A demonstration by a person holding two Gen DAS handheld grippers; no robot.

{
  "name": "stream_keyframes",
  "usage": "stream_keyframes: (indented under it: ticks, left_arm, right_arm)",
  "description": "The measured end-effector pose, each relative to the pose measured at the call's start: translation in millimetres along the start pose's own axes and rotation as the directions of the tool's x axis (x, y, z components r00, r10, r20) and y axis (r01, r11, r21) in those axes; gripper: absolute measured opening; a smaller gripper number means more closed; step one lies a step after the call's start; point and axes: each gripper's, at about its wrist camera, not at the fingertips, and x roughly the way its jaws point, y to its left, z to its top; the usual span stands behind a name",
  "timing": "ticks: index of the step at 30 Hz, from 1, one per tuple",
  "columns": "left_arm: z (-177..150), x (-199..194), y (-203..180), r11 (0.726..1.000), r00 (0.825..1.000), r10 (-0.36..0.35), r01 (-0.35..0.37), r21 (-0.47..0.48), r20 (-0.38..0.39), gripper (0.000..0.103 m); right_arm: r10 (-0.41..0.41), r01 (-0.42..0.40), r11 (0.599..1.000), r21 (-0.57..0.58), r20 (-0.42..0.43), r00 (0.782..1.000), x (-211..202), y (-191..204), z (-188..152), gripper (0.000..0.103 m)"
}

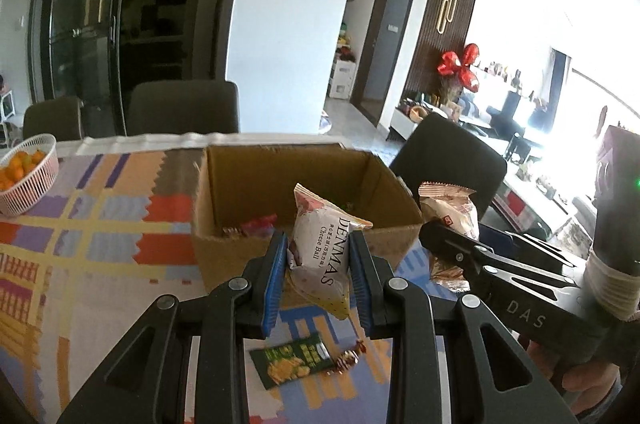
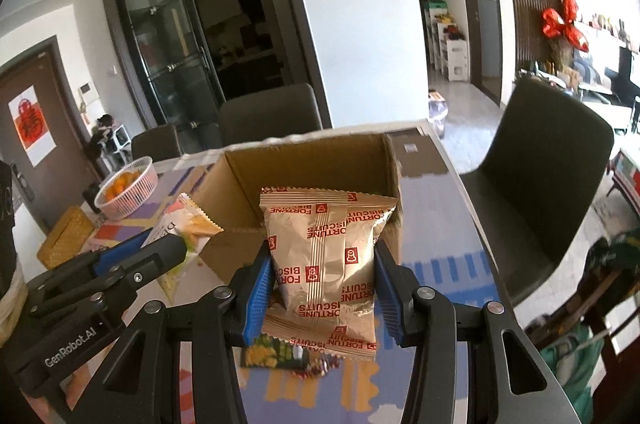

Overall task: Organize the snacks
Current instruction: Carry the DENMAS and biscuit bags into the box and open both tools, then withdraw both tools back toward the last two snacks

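left gripper [image 1: 319, 266] pinching cheese ball packet [image 1: 320, 248], right gripper [image 2: 323, 278] clamping fortune biscuits pack [image 2: 326, 256]; slick foil may slip short of cardboard box [image 1: 240, 179], contents unclear.

A home dining area is being shown. A patterned tablecloth [image 1: 100, 216], dining chairs [image 2: 272, 115] and a living room are being glimpsed.

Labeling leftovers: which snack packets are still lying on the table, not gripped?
The dark green packet and the small copper-wrapped candy beside it. The Denmas Cheese Ball bag and the Fortune Biscuits pack are gripped.
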Motion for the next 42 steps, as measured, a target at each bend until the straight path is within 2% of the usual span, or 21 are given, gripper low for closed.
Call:
stream_keyframes:
  ticks: [10, 21, 28, 30, 33, 34, 36, 38, 42]
  left_arm:
    - [27, 3, 15, 1.000, 0.999, 0.030, -0.030, 0.003, 0.026, 0.031]
    - [50, 34, 32, 0.999, 0.998, 0.054, -0.054, 0.003, -0.028, 0.031]
    - [59, 60, 36, 0.999, 0.995, 0.042, -0.041, 0.007, -0.086, 0.032]
    - [60, 69, 35, 0.999, 0.993, 0.039, -0.038, 0.011, -0.107, 0.040]
    - [57, 77, 36, 0.997, 0.990, 0.072, -0.070, 0.013, -0.125, 0.046]
    - [55, 77, 37, 0.997, 0.989, 0.079, -0.079, 0.008, -0.128, 0.046]
    - [51, 75, 38, 0.996, 0.988, 0.089, -0.089, 0.003, -0.126, 0.051]
    - [48, 70, 37, 0.995, 0.988, 0.102, -0.102, 0.007, -0.120, 0.055]
    - [40, 54, 34, 0.990, 0.986, 0.138, -0.137, 0.025, -0.091, 0.055]
  right_arm:
    - [0.016, -0.015, 0.998, -0.059, 0.017, 1.000, 15, 16, 31, 0.048]
    - [0.007, -0.009, 0.995, -0.099, -0.027, 1.000, 48, 23, 51, 0.048]
    - [-0.018, 0.013, 0.996, -0.092, -0.057, 0.998, 70, 17, 58, 0.048]
    - [-0.028, 0.022, 0.996, -0.085, -0.065, 0.998, 75, 15, 60, 0.048]
    - [-0.036, 0.029, 0.996, -0.086, -0.078, 0.996, 81, 13, 59, 0.050]
    - [-0.045, 0.037, 0.995, -0.096, -0.083, 0.996, 82, 12, 58, 0.058]
    - [-0.081, 0.073, 0.993, -0.098, -0.078, 0.994, 82, 11, 56, 0.067]
    - [-0.094, 0.087, 0.991, -0.098, -0.070, 0.993, 79, 8, 52, 0.067]
    - [-0.086, 0.081, 0.993, -0.085, -0.067, 0.994, 68, 3, 48, 0.067]
